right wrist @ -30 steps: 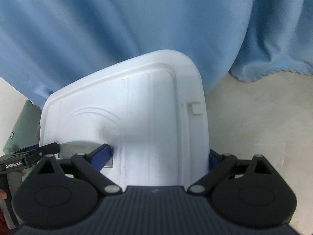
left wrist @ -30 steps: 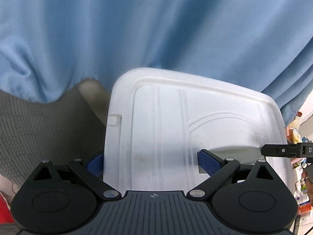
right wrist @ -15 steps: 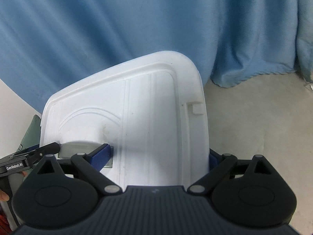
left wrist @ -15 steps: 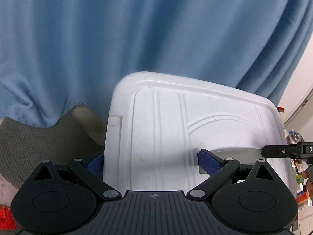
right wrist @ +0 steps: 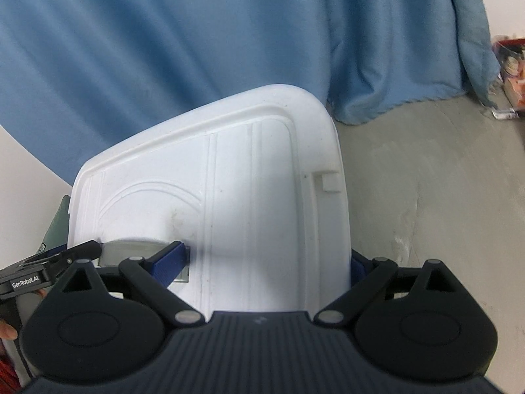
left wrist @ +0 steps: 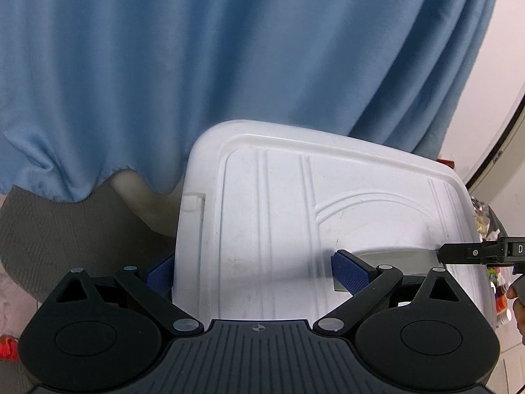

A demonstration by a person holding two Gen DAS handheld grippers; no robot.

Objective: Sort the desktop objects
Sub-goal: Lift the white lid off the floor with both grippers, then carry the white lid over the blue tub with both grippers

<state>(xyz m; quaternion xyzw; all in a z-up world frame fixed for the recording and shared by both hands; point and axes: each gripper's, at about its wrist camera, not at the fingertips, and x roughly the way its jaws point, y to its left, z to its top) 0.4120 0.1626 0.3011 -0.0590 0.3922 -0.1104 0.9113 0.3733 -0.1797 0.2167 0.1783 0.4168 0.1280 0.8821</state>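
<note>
A large white plastic box lid [left wrist: 295, 229] is held up between both grippers, in front of a blue cloth. My left gripper [left wrist: 252, 272] is shut on the lid's left end, one blue pad [left wrist: 349, 272] on top and the other under the edge. My right gripper [right wrist: 265, 262] is shut on the lid [right wrist: 249, 197] at its right end, one blue pad [right wrist: 170, 262] on top. Each gripper shows at the edge of the other's view: the right gripper [left wrist: 475, 252] and the left gripper [right wrist: 42, 269].
A blue cloth [left wrist: 229, 65] hangs across the background. A grey textured mat [left wrist: 65, 229] lies at lower left. Bare grey floor [right wrist: 443, 197] is on the right, with a clear box of small items [right wrist: 512, 75] at the far right edge.
Both grippers have carried the lid along together; the cloth and floor behind have shifted, and the clear box has come into the right wrist view. The grip on the lid is unchanged.
</note>
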